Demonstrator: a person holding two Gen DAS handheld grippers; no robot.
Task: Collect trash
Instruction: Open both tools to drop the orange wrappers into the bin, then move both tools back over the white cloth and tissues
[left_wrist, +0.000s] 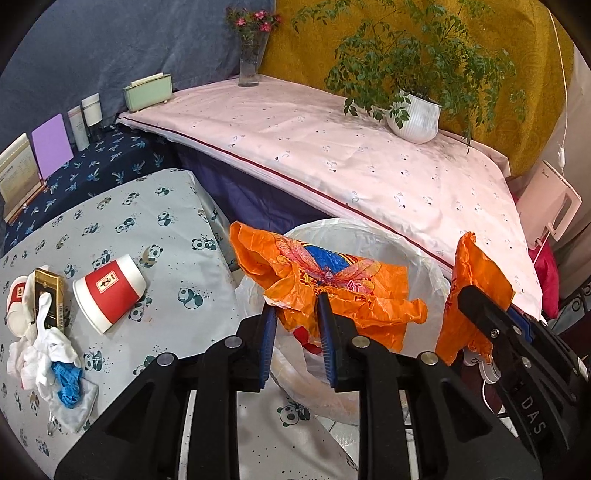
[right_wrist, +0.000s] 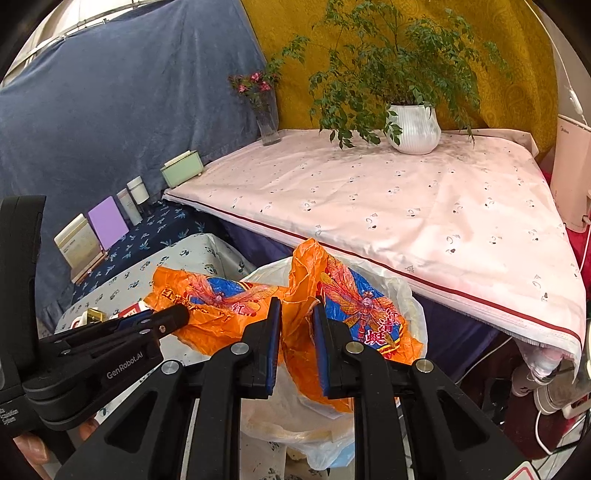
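Evidently both grippers, left (left_wrist: 295, 325) and right (right_wrist: 297, 328), pinch the orange bag (left_wrist: 332, 288) over the lined bin (left_wrist: 424, 266), seemingly to drop it in.

Potted plant (right_wrist: 413, 127) (white pot), flower vase (right_wrist: 269, 127)

The right gripper (right_wrist: 297, 334) pinches a fold of the orange plastic bag (right_wrist: 354, 306) between its blue pads. To its left, the left gripper (right_wrist: 162, 321) grips the same bag's other end. Just below hangs the white-lined bin (right_wrist: 410, 299).
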